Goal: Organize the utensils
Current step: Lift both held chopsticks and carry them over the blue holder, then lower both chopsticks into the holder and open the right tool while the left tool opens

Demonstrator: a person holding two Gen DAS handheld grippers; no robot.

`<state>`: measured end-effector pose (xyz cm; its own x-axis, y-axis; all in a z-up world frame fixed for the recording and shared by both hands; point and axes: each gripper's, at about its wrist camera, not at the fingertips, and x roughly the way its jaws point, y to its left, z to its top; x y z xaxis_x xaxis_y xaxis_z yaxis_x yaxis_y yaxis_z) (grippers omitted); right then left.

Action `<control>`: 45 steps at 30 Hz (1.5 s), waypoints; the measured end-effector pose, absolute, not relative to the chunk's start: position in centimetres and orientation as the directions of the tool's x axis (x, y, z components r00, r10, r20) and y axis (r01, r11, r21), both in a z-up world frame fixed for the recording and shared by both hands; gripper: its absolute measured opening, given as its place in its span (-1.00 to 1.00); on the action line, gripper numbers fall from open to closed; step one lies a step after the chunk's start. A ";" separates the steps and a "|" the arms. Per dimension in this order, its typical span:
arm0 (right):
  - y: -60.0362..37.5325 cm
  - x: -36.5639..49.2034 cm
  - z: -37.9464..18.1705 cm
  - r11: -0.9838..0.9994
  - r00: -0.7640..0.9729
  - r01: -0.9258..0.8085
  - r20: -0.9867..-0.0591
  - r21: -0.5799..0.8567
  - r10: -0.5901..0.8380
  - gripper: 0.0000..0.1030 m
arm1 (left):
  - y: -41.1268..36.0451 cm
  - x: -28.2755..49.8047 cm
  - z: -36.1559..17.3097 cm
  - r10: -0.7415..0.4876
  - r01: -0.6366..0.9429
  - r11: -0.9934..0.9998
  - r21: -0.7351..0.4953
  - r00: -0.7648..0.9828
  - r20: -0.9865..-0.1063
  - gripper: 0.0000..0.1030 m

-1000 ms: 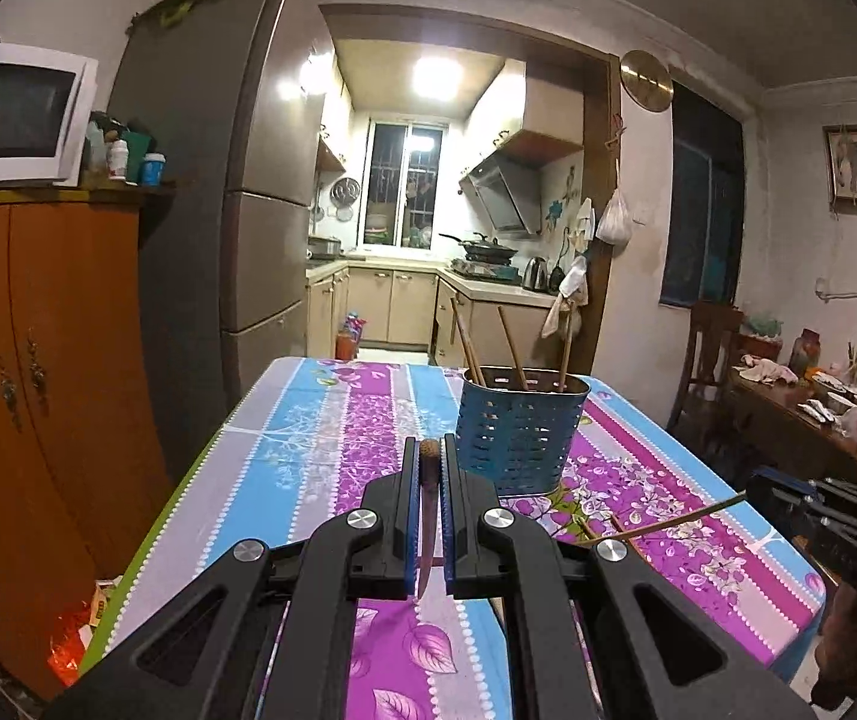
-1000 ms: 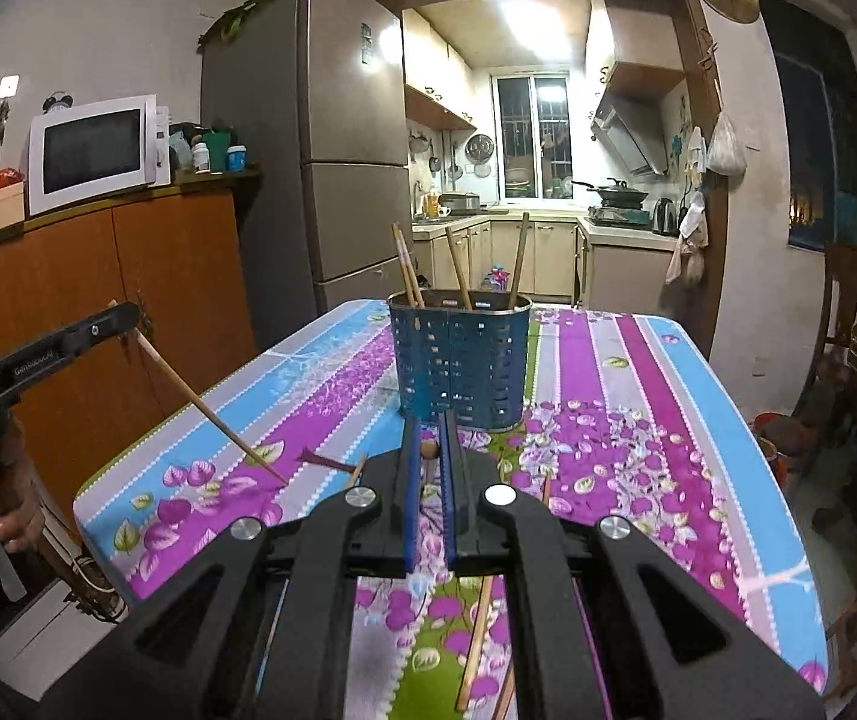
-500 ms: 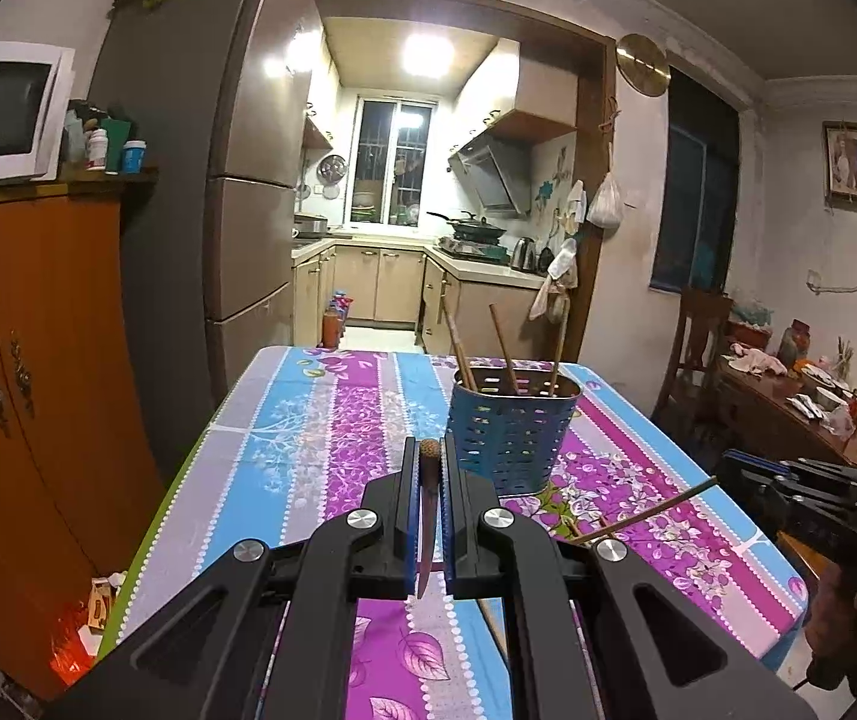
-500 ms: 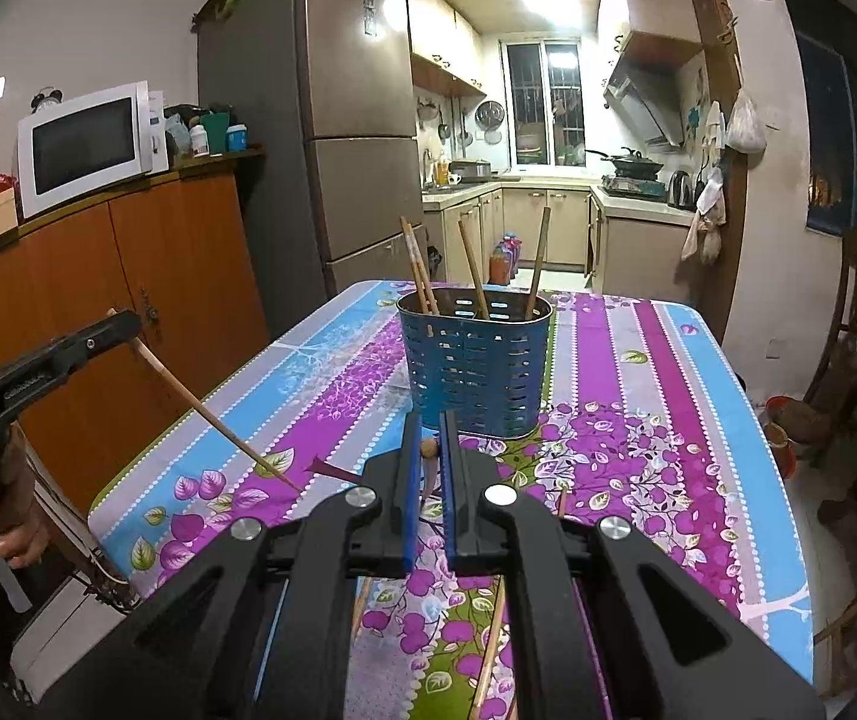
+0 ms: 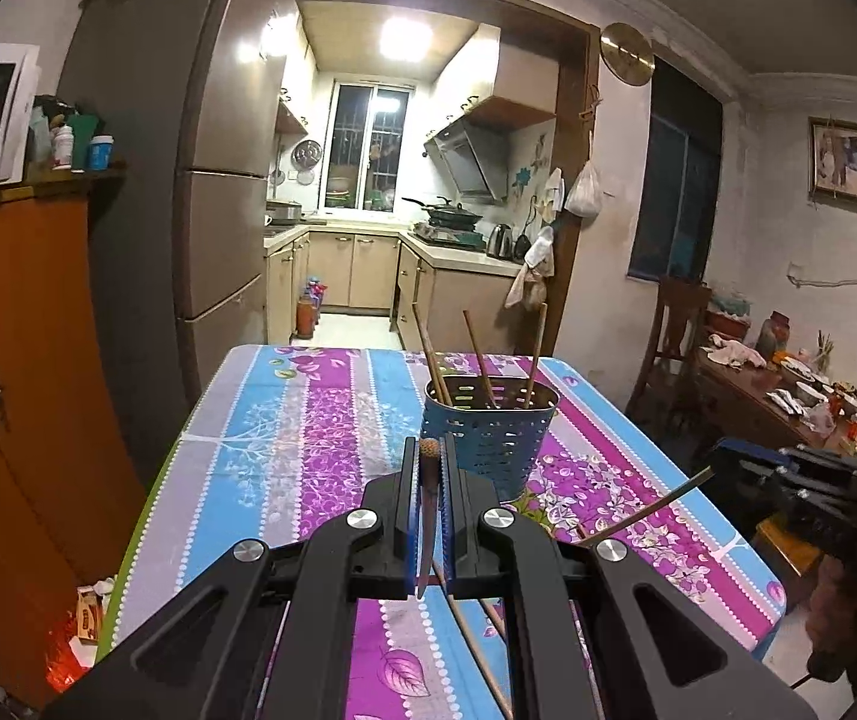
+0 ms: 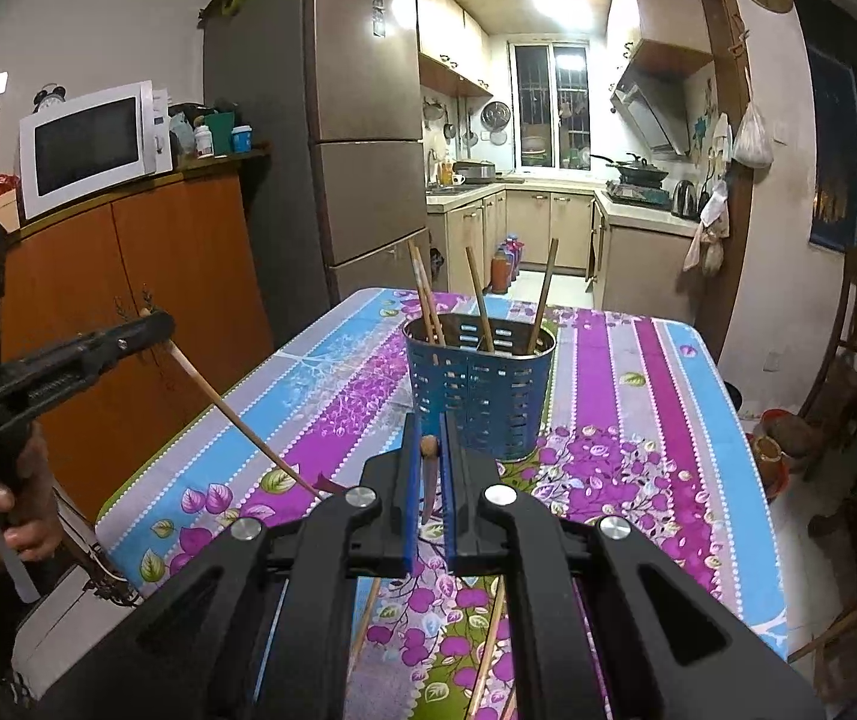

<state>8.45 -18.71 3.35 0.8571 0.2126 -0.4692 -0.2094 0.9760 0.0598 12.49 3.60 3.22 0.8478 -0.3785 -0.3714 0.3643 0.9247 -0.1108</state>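
While clamped on one chopstick (image 5: 428, 498), left gripper (image 5: 428, 468) just before blue holder (image 5: 488, 438) on tablecloth (image 5: 284, 438); right gripper (image 6: 428, 450), likewise gripping another chopstick (image 6: 428, 480), near holder too.

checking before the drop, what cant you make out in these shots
- Holder inside, both views: wall hides the lower ends of the chopsticks in it.
- Loose chopsticks on the table, both views: gripper bodies cover their near ends.
- Right gripper, left view: mostly cut off by the right edge.
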 end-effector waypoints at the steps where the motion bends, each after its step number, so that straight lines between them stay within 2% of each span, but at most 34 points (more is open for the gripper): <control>1: -18.8 8.5 3.6 0.976 0.858 -0.208 -0.469 0.059 0.211 -0.91 | 3.4 12.5 3.2 -0.379 0.366 0.924 -0.108 0.847 -0.372 -0.86; 14: -20.6 9.1 6.1 0.979 0.857 -0.190 -0.474 0.080 0.205 -0.91 | 1.6 13.7 4.5 -0.405 0.403 0.911 -0.090 0.831 -0.381 -0.86; 23: -22.8 12.1 13.1 0.977 0.876 -0.190 -0.432 0.099 0.214 -0.91 | -0.8 17.3 12.3 -0.485 0.478 0.872 -0.107 0.811 -0.328 -0.86; 27: -23.0 14.0 16.0 0.979 0.887 -0.184 -0.415 0.088 0.204 -0.91 | -2.6 20.1 15.4 -0.477 0.477 0.875 -0.084 0.819 -0.319 -0.86; 35: -23.2 20.0 18.6 0.990 0.879 -0.130 -0.455 0.061 0.143 -0.91 | -5.7 25.6 15.9 -0.436 0.450 0.891 -0.065 0.807 -0.398 -0.86; 45: -23.8 25.8 17.5 0.997 0.848 -0.053 -0.525 0.049 0.071 -0.91 | -8.1 30.2 14.7 -0.412 0.443 0.895 -0.051 0.776 -0.479 -0.86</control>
